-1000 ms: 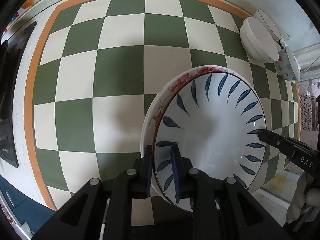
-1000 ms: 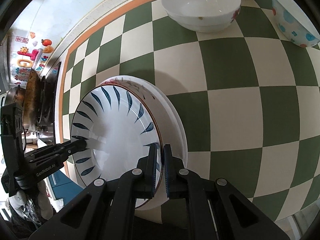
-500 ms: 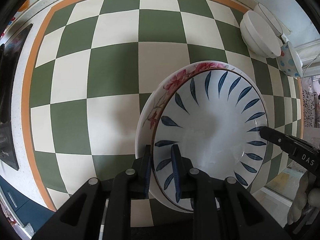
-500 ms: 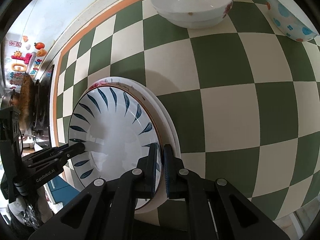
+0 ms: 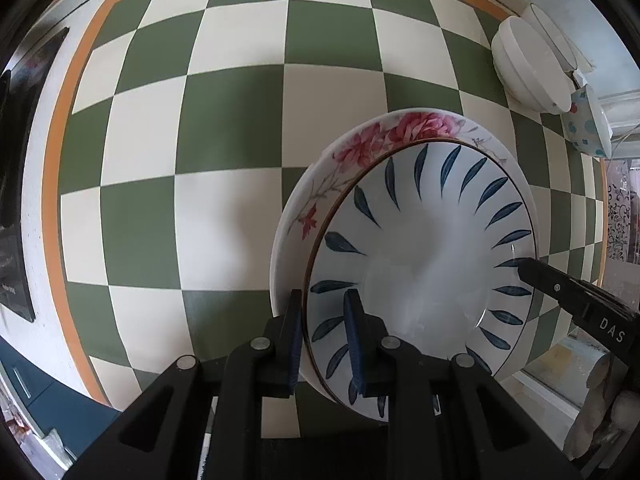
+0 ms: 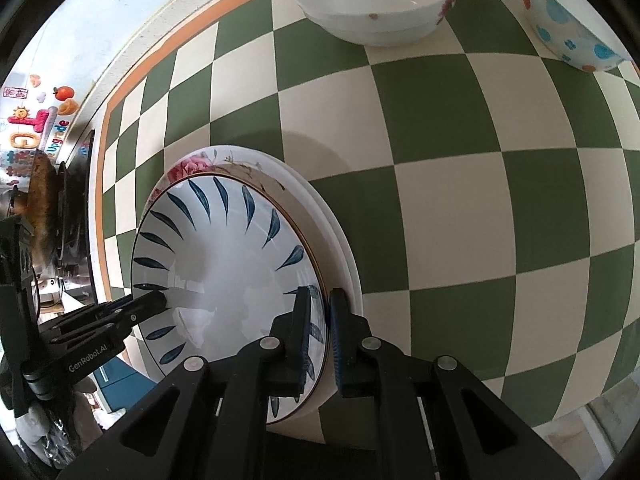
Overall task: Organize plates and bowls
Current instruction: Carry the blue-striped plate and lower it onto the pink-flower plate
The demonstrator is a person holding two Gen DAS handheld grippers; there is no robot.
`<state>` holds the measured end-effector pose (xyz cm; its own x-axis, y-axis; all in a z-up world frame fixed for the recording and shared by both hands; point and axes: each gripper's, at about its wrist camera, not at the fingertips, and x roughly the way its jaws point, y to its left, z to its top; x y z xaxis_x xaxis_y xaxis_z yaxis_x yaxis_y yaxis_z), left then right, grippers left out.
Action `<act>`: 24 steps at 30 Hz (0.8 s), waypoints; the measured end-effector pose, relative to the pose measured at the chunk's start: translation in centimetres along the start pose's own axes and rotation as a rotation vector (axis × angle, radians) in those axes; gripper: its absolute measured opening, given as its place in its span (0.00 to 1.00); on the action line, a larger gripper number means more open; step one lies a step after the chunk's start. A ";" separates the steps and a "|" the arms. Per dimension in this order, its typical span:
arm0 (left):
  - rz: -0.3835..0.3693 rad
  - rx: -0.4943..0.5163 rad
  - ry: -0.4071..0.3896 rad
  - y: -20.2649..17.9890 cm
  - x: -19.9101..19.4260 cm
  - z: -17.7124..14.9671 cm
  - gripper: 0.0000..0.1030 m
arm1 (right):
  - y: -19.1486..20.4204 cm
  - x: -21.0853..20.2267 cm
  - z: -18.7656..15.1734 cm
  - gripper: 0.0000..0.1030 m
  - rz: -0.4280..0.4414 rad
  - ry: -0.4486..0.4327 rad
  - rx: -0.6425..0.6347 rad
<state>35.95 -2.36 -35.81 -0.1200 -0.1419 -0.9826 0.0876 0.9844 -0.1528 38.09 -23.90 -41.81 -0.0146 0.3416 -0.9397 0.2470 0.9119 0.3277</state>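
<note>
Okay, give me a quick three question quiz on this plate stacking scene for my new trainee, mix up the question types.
1. True or false: both grippers clamp the rim of the blue-leaf plate.
2. What pattern is on the plate underneath? A pink flowers, B blue dots, C plain white.
3. Fill in: the cloth is checked green and ____.

Key
1. True: left gripper and right gripper grip opposite edges.
2. A
3. cream

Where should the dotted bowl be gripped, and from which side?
Judging by its pose, grip the dotted bowl at its rim, one finger inside and one outside, coming from the open checkered side. It sits upright with thin flaring walls, and the white bowls crowd its other side.
</note>
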 end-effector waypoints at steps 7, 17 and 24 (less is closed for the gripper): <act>-0.005 -0.028 0.025 0.6 0.1 0.8 0.17 | -0.1 -0.1 -0.1 0.12 -0.007 0.019 -0.001; 0.039 -0.027 -0.035 0.2 -3.2 -0.1 0.17 | 0.9 -2.6 -0.4 0.22 -0.057 -0.013 -0.046; -0.012 -0.003 -0.141 -1.1 -10.5 -2.8 0.21 | 4.6 -9.5 -3.8 0.31 -0.075 -0.071 -0.151</act>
<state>34.35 -1.65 -25.06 0.0188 -0.1664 -0.9859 0.0844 0.9828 -0.1643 35.72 -22.12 -31.06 0.0423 0.2591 -0.9649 0.0998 0.9599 0.2621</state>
